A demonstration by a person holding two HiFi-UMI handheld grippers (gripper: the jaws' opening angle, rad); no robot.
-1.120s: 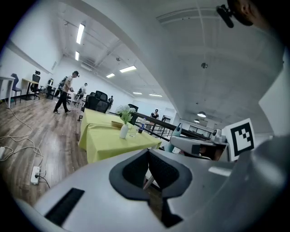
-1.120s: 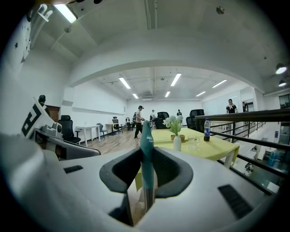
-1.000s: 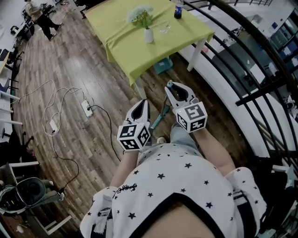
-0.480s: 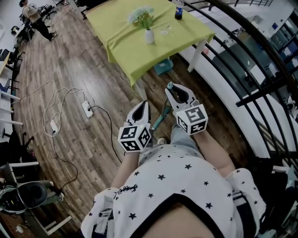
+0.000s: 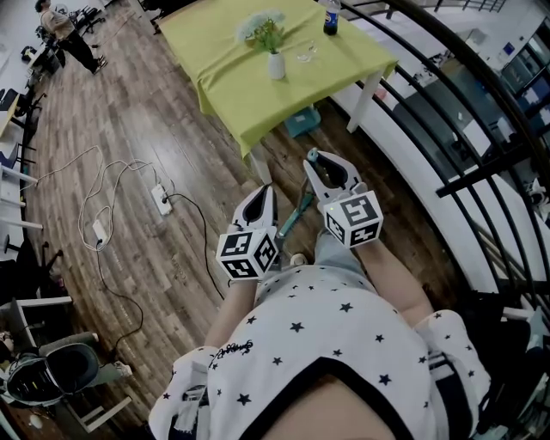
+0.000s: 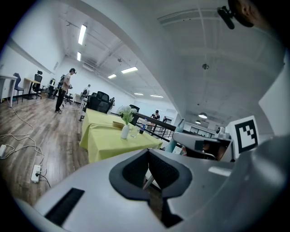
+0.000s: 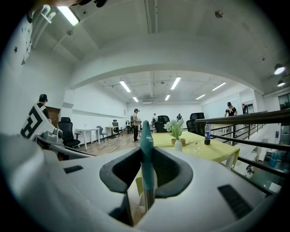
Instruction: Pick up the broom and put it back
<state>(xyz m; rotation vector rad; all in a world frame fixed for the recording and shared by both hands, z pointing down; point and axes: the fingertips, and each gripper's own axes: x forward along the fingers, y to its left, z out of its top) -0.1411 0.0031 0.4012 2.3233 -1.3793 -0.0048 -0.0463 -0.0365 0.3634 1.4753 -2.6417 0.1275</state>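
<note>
The broom shows only as a slim teal handle (image 5: 296, 215) that runs down between my two grippers toward the wood floor; its head is hidden behind my body. My right gripper (image 5: 314, 160) is shut on this handle, and in the right gripper view the teal handle top (image 7: 146, 140) stands upright, pinched between the dark pads. My left gripper (image 5: 267, 191) hangs beside it to the left, apart from the handle. In the left gripper view its jaws (image 6: 147, 153) meet at the tips with nothing between them. The handle's tip (image 6: 174, 136) shows past them.
A table with a lime-green cloth (image 5: 232, 82) stands just ahead, bearing a flower vase (image 5: 274, 64), a glass and a bottle (image 5: 330, 19). A black railing (image 5: 481, 112) curves along the right. Power strips (image 5: 161, 200) and cables lie on the floor at left.
</note>
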